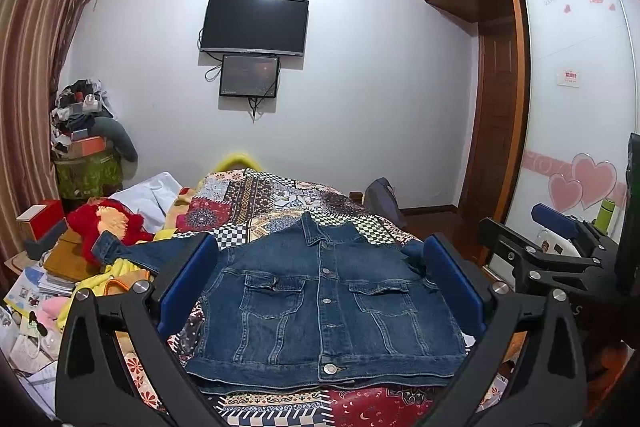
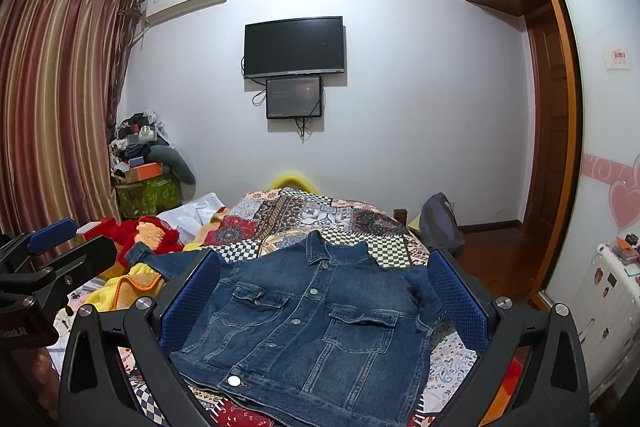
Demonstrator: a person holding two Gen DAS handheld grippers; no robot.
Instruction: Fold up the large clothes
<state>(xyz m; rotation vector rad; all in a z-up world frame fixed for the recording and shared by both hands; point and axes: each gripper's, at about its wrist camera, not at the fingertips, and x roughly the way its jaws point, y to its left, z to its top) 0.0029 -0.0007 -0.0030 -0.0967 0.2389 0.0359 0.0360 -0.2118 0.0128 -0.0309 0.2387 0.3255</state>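
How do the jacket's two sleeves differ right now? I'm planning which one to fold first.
The sleeve on the left stretches straight out sideways onto the yellow towel, cuff showing; the sleeve on the right is bunched against the denim jacket body, cuff hidden. Both are unfolded, ungripped.

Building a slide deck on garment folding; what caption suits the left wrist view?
Open left gripper poised over a buttoned denim jacket laid flat on a patchwork bedspread, right gripper alongside.

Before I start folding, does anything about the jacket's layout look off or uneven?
Yes. The denim jacket lies buttoned and front-up on the patchwork bedspread, but its sleeves do not match: one sleeve stretches out over the clutter beside the bed, while the other sleeve is bunched against the body.
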